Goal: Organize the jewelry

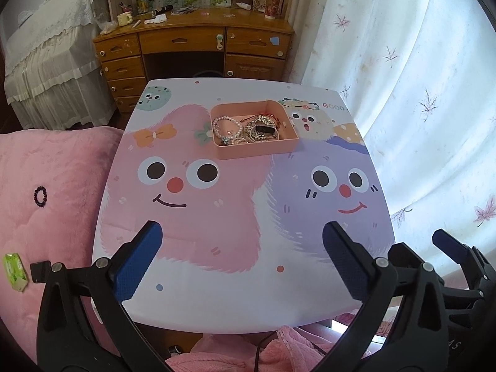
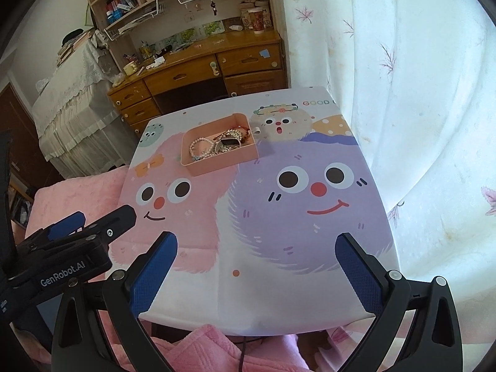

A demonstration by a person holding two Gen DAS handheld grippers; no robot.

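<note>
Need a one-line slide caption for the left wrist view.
Open left gripper hovers over cartoon-print table, facing pink tray heaped with jewelry.

Bright daylight thru curtain (image 1: 418, 93); fisheye-warped, dark corners.

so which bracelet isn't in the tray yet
The dark beaded bracelet, lying alone on the pink quilt left of the table. The pearl bracelet and the other pieces are already in the pink tray.

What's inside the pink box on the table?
The pink box holds a white pearl bracelet beside a tangled heap of sparkly jewelry. Pieces buried under the heap are hidden.
</note>
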